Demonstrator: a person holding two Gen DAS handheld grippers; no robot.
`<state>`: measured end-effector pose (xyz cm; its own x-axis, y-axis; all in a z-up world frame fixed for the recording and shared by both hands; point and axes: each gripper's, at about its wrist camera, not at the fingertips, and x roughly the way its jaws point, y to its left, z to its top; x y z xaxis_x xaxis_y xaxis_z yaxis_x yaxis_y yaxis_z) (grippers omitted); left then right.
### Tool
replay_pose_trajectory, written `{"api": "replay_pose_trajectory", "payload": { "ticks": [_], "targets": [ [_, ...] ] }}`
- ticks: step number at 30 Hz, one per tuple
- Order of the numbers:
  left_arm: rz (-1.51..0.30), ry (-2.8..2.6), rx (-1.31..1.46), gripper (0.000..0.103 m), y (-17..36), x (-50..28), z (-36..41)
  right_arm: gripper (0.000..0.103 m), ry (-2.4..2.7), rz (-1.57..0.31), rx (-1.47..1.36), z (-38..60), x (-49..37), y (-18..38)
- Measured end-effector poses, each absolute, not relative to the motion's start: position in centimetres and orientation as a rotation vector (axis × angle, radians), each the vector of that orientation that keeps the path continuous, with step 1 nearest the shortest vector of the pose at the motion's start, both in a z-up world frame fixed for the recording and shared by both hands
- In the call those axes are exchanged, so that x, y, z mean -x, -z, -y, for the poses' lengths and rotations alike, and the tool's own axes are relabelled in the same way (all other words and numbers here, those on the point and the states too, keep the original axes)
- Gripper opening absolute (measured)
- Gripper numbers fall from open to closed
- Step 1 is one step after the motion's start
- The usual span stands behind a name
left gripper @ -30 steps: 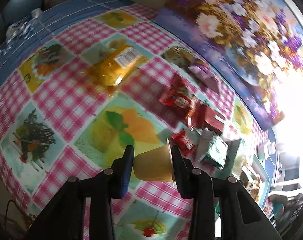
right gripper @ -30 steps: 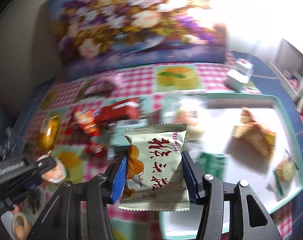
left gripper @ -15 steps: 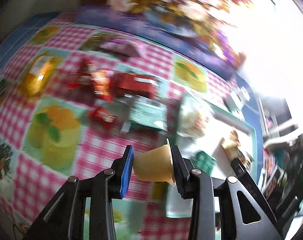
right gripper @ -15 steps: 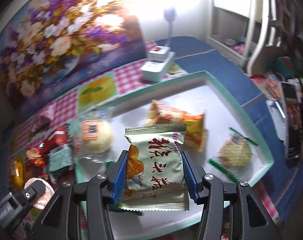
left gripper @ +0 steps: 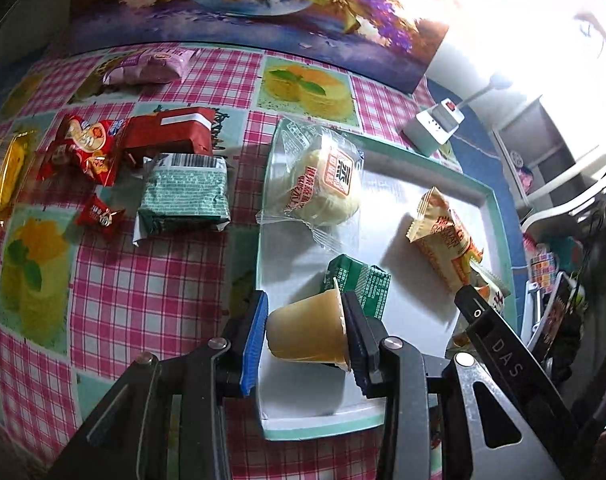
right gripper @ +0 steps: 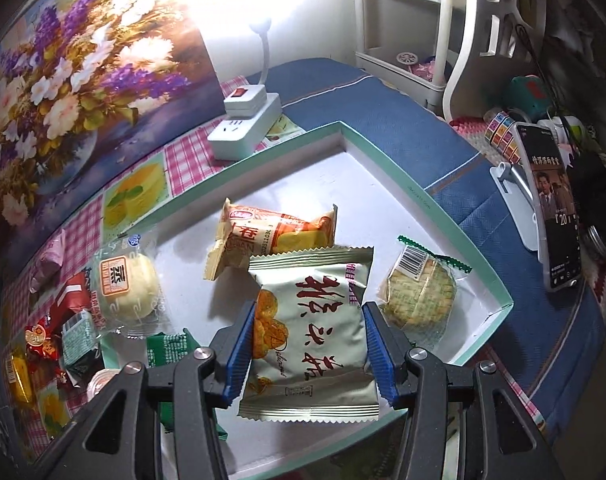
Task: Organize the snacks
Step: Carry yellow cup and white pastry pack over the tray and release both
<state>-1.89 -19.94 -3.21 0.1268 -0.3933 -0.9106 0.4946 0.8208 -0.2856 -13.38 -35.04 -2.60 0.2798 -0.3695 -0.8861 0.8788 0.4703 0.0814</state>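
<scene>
My left gripper (left gripper: 305, 334) is shut on a yellow jelly cup (left gripper: 307, 330), held above the near left part of the white tray (left gripper: 487, 196) with its green rim. My right gripper (right gripper: 307, 354) is shut on a pale green snack packet (right gripper: 311, 332) with red characters, over the tray's (right gripper: 387, 168) near middle. In the tray lie a round bun in clear wrap (left gripper: 323, 182), an orange packet (left gripper: 443, 236), a small green packet (left gripper: 361, 284) and a round cracker pack (right gripper: 421, 290). The right gripper's arm shows in the left wrist view at the lower right.
On the checked tablecloth left of the tray lie a green wafer pack (left gripper: 185, 198), red packets (left gripper: 89, 148), a red box (left gripper: 169, 132), a pink packet (left gripper: 147, 68) and a yellow pack (left gripper: 3, 172). A white power strip (right gripper: 245, 126), a flower picture (right gripper: 75, 72) and a phone on a stand (right gripper: 551, 204) stand around.
Both grippers swung to the right, from over the loose snacks on the cloth to above the tray, each still holding its snack.
</scene>
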Motion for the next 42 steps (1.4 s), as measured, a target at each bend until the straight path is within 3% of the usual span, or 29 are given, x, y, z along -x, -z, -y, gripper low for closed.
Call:
{"api": "replay_pose_trajectory", "payload": {
  "ticks": [16, 42],
  "targets": [
    [-1.301, 0.690, -0.103, 0.039, 4.0, 2.4, 21.3, 0.055, 0.958, -0.938, -0.699, 35.4, 14.2, 3.4],
    [-1.160, 0.579, -0.314, 0.039, 3.2, 2.5, 22.0, 0.055, 0.954, -0.950, -0.714, 35.7, 14.3, 3.8]
  ]
}}
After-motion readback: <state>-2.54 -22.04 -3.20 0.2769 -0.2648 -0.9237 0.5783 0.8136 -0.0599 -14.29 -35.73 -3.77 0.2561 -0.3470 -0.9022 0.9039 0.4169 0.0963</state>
